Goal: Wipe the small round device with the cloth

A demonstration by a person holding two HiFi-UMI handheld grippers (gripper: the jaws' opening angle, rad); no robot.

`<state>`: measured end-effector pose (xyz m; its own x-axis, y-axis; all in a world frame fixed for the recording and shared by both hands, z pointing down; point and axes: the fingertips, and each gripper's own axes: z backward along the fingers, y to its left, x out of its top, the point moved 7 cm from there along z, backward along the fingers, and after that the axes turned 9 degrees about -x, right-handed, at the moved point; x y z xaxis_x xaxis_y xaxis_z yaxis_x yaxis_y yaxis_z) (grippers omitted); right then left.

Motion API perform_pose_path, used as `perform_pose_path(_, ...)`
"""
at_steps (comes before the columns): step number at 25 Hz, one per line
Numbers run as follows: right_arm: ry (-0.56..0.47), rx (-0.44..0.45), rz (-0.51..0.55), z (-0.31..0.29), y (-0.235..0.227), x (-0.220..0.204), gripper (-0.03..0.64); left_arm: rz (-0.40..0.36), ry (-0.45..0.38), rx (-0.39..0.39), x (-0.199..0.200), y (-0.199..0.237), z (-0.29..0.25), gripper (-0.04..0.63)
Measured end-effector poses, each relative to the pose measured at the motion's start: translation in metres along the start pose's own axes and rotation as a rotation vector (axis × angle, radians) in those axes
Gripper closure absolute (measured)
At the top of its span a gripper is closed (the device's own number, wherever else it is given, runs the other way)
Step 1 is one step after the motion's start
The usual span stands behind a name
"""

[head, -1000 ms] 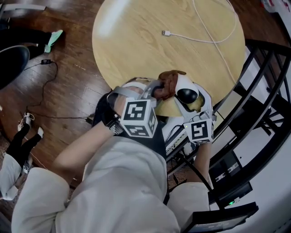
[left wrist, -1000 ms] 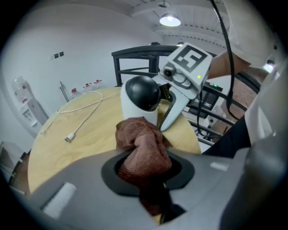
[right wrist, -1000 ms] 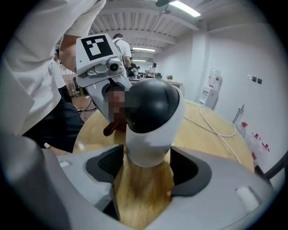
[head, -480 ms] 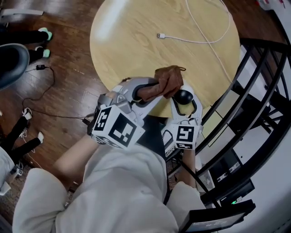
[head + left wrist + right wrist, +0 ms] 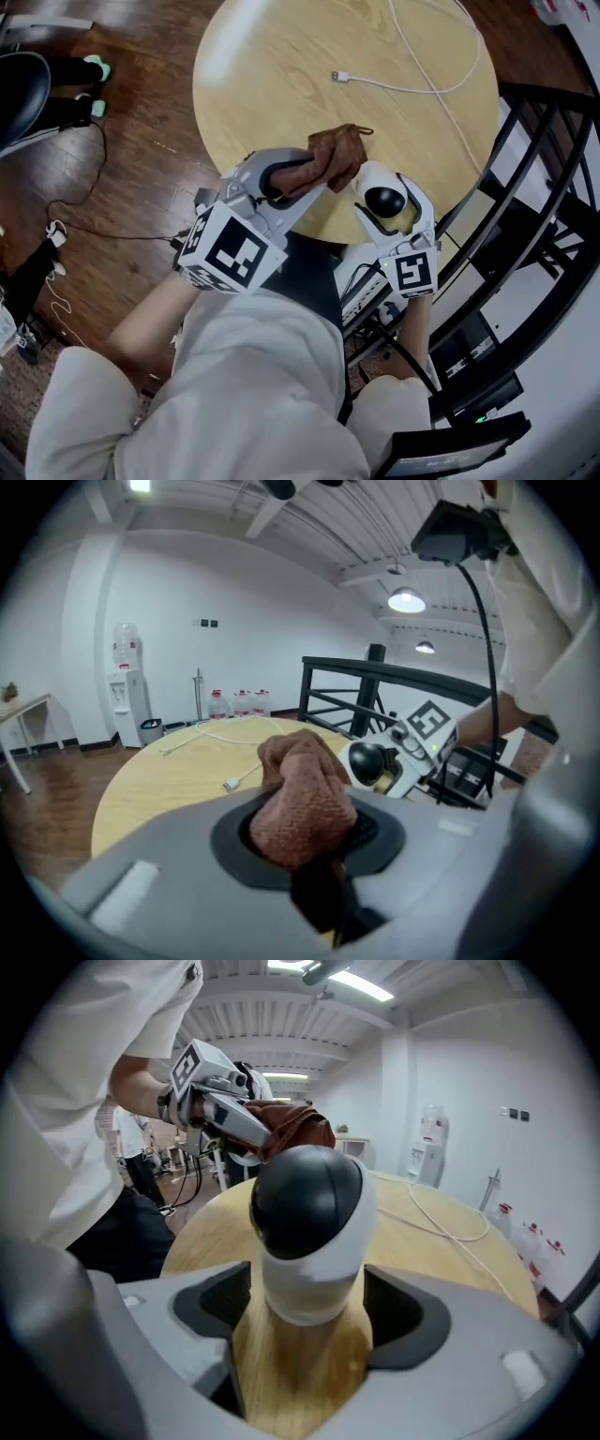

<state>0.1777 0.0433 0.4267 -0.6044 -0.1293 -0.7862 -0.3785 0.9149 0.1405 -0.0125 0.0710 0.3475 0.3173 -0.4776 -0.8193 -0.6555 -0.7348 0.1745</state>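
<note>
The small round device (image 5: 384, 199), white with a black dome (image 5: 305, 1199), stands near the round wooden table's (image 5: 281, 75) near edge. My right gripper (image 5: 385, 195) has it between its jaws, which have just been opening. In the right gripper view (image 5: 305, 1288) a thin gap shows beside the device's left side. My left gripper (image 5: 314, 171) is shut on a bunched brown cloth (image 5: 335, 155), lifted just left of and above the device. In the left gripper view the cloth (image 5: 302, 794) fills the jaws (image 5: 305, 850), and the device (image 5: 367, 759) shows beyond it.
A white USB cable (image 5: 412, 86) lies across the table's far part. A black metal railing (image 5: 548, 178) runs close on the right. A dark chair (image 5: 17, 89) and thin cables (image 5: 89, 220) are on the wooden floor to the left.
The left gripper rose and rolled, carrying the cloth up and away from the device's top. The right gripper and the device stayed where they were.
</note>
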Motion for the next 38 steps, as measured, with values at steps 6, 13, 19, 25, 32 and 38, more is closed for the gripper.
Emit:
perform_pose_path(6,-0.004,0.055,-0.025,-0.019,-0.003,0.008,0.259,0.015,-0.008,0.009,-0.005,0.003,0.007,0.499)
perform_pose_path(13,0.044,-0.088,-0.152,-0.018,0.004,0.008,0.261,-0.011,-0.016,0.004,-0.001,0.001,0.005,0.499)
perform_pose_path(19,0.141,-0.315,-0.331,-0.019,0.013,0.01,0.261,-0.047,-0.012,-0.003,0.005,0.001,0.0,0.499)
perform_pose_path(25,0.163,-0.507,-0.515,-0.021,0.021,0.011,0.261,-0.04,-0.023,-0.013,0.016,-0.004,-0.002,0.499)
perform_pose_path(32,0.152,-0.314,-0.24,-0.013,0.023,0.004,0.218,-0.125,-0.062,-0.139,0.035,-0.022,-0.013,0.499)
perform_pose_path(38,0.111,-0.105,-0.006,-0.01,0.014,0.004,0.212,-0.455,0.115,-0.188,0.041,-0.052,-0.034,0.499)
